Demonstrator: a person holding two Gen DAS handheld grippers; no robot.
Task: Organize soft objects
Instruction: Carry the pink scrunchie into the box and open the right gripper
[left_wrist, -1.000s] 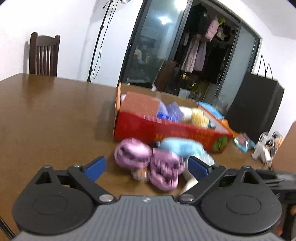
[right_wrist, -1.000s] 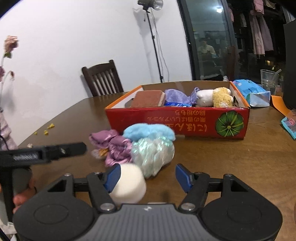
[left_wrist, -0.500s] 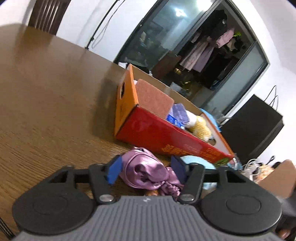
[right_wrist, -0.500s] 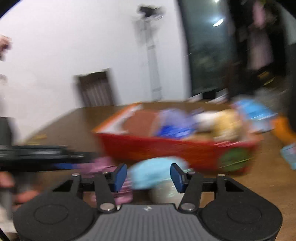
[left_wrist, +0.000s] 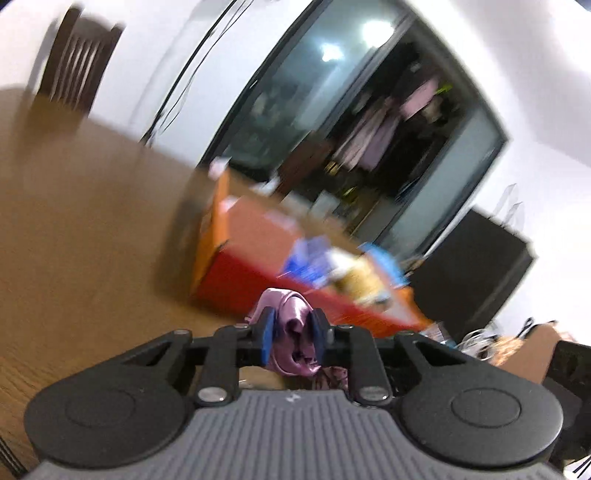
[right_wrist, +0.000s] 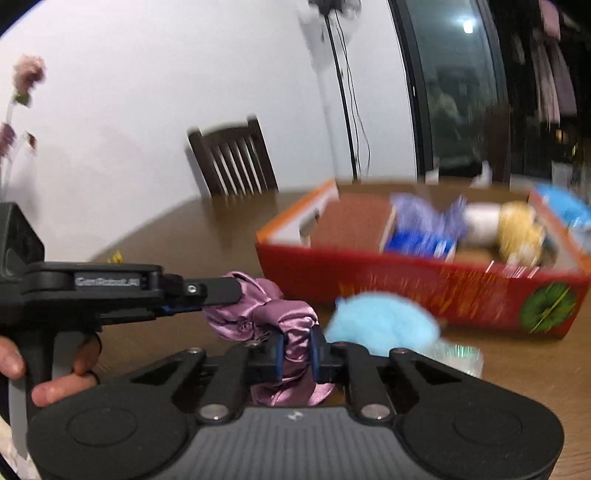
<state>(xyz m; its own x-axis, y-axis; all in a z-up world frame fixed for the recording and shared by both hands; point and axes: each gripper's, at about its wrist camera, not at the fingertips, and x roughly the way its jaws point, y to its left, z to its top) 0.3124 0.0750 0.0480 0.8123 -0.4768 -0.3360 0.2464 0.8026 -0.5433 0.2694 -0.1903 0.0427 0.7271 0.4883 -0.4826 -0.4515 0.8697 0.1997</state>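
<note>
We have both tools pinched on purple satin scrunchies. In the left wrist view, low in the middle of the frame, our left gripper (left_wrist: 291, 338) has its blue pads pressed onto a purple scrunchie (left_wrist: 291, 325), with the fabric bulging above and below them. In the right wrist view, our right gripper (right_wrist: 297, 354) is clamped on a second purple scrunchie (right_wrist: 295, 328) at lower centre; the left gripper (right_wrist: 221, 291) reaches in from the left edge, gripping its own scrunchie (right_wrist: 236, 314), which touches ours.

The red box (right_wrist: 424, 291) sits on the wooden table (right_wrist: 184, 236) at centre right, holding a brown sponge (right_wrist: 351, 225), purple and blue items, a white roll and a yellow fluffy piece, all blurred. A light blue fluffy piece (right_wrist: 384, 325) lies just in front of the box, right of our pads. A dark chair (right_wrist: 232, 158) stands behind the table, upper centre left.
</note>
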